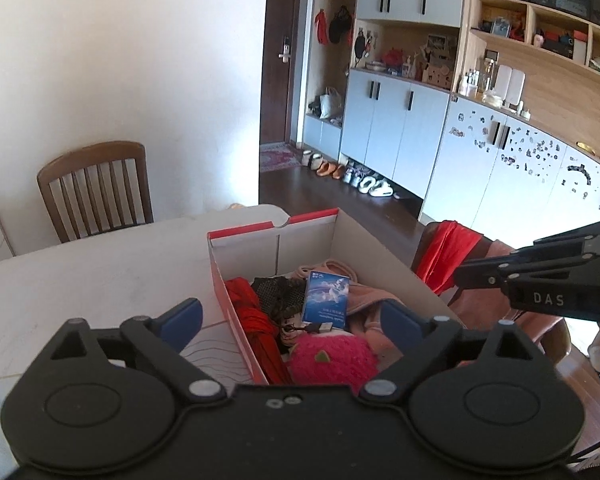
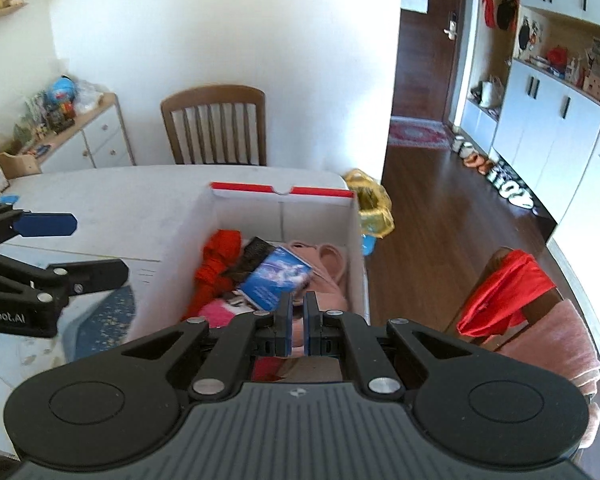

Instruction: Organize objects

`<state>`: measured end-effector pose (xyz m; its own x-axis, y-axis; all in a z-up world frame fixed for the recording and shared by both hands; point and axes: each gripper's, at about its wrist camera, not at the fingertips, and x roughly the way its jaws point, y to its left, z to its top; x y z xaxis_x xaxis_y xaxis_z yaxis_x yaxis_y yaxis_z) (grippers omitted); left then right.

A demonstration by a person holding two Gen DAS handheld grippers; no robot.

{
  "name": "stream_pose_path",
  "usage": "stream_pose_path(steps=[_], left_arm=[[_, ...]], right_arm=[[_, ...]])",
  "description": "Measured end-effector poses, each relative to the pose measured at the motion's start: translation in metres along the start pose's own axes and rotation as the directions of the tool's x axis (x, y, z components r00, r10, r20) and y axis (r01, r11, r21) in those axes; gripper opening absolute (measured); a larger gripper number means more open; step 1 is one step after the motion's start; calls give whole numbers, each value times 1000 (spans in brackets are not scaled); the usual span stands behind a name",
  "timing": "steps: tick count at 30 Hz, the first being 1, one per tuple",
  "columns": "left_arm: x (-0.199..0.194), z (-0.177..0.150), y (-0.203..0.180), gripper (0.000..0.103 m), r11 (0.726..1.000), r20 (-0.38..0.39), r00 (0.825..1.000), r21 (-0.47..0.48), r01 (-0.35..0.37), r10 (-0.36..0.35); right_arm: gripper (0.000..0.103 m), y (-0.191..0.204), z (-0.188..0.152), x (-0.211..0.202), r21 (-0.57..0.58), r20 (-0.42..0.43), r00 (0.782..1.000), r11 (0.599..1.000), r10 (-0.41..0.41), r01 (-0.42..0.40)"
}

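my left gripper (image 1: pixel 292 318): jaws wide apart, holding nothing, above box
my right gripper (image 2: pixel 297 312): pads closed together, holding nothing
red-rimmed white cardboard box (image 1: pixel 374 256): on white table (image 1: pixel 80 280)
blue rectangular packet (image 1: pixel 326 296): inside box, upright on clothes

Open red-rimmed box (image 1: pixel 332 236) on table holds upright blue packet (image 1: pixel 325 296).

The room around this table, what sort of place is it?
Most likely a home's dining area by the entryway: a wooden dining chair at the table, shoes lined along the cabinets, and bags hung beside the front door.
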<state>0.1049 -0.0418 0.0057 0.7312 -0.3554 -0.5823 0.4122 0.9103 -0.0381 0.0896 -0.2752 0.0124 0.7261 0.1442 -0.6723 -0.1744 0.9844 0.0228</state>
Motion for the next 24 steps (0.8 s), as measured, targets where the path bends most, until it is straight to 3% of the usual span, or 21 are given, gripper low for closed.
stream_pose_path(steps=[8, 16, 18, 24], left_arm=[[-17, -12, -4, 100, 999, 24, 1000, -34, 6, -5], [-26, -22, -6, 101, 998, 34, 999, -55, -2, 4], [-28, -24, -6, 101, 998, 35, 999, -66, -4, 6], [-30, -26, -5, 102, 997, 25, 1000, -83, 0, 3]], right_arm=[[10, 14, -12, -21, 10, 47, 998, 999, 31, -31], [40, 20, -27, -35, 7, 86, 996, 1000, 16, -16], [57, 21, -31, -38, 15, 93, 996, 1000, 14, -15], [72, 20, -40, -47, 37, 122, 993, 999, 6, -10]])
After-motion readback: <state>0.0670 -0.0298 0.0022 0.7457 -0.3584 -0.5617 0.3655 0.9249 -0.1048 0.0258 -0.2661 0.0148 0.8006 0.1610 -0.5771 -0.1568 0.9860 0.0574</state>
